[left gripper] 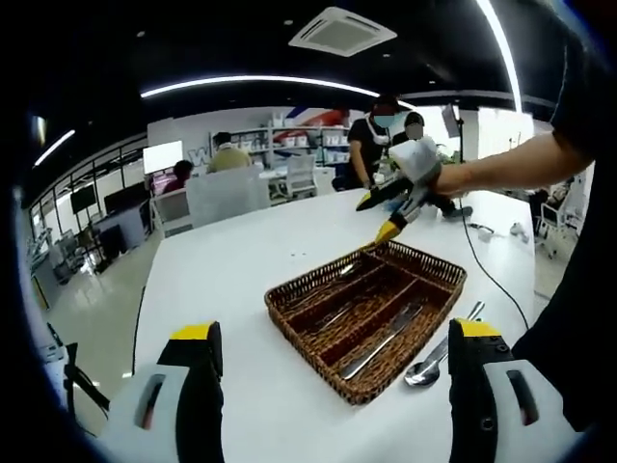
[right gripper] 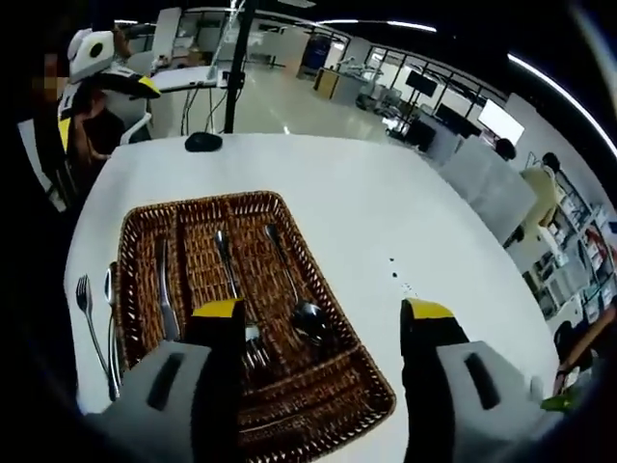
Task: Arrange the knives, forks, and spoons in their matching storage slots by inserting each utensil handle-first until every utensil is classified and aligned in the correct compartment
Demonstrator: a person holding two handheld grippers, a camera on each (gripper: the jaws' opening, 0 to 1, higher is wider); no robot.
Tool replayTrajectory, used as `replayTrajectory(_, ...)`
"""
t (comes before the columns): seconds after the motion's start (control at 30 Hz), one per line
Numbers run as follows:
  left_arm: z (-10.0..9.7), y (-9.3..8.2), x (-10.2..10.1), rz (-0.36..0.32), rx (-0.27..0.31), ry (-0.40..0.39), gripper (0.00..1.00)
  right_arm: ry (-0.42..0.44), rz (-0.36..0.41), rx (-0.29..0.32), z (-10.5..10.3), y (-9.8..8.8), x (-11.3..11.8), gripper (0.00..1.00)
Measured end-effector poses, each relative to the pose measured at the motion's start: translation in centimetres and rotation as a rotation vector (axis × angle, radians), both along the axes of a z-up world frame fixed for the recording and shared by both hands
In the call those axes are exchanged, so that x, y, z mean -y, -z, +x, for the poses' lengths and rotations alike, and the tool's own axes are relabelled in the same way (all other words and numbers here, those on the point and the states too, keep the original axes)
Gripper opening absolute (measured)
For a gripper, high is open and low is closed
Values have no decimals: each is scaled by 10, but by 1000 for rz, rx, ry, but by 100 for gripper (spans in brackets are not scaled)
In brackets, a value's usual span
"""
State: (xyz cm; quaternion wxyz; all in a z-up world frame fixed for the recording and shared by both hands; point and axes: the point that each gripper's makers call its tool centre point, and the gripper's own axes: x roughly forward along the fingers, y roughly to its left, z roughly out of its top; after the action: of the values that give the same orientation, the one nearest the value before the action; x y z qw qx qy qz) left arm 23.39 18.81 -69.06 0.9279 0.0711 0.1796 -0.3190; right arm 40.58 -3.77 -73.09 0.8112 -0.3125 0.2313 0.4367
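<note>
Both claws [left gripper: 333,338] [right gripper: 323,313] wide, empty — fork [right gripper: 253,349] tines in wicker tray [right gripper: 318,386] half-hidden behind jaw.

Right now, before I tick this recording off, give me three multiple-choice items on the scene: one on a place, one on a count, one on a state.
1. Where does the loose fork lie?
A) on the white table beside the wicker basket
B) in the middle slot
C) clamped in a gripper

2. How many utensils lie inside the wicker basket?
A) none
B) three
C) six

3. How do the right tongs stand?
A) shut on a spoon
B) shut on nothing
C) open, gripping nothing

Answers:
1 A: the loose fork rests on the tabletop outside the basket's rim.
2 B: a knife, a second fork and a spoon lie in the basket, one per slot.
3 C: the yellow-tipped jaws stand wide apart above the basket, touching no utensil.
</note>
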Motion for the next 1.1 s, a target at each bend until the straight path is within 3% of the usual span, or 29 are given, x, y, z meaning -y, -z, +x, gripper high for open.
replayTrajectory(0.3, 2, -1, 5, -1, 0, 16, 99, 115, 103, -34, -27, -6, 21, 81)
replayTrajectory(0.67, 0, -4, 15, -4, 14, 43, 99, 219, 178, -23, -58, -20, 42, 100)
replayTrajectory(0.83, -3, -4, 17, -6, 10, 46, 99, 276, 242, -10, -67, -28, 50, 100)
replayTrajectory(1.1, -4, -5, 14, -8, 14, 32, 99, 305, 273, 8, -92, -38, 60, 100)
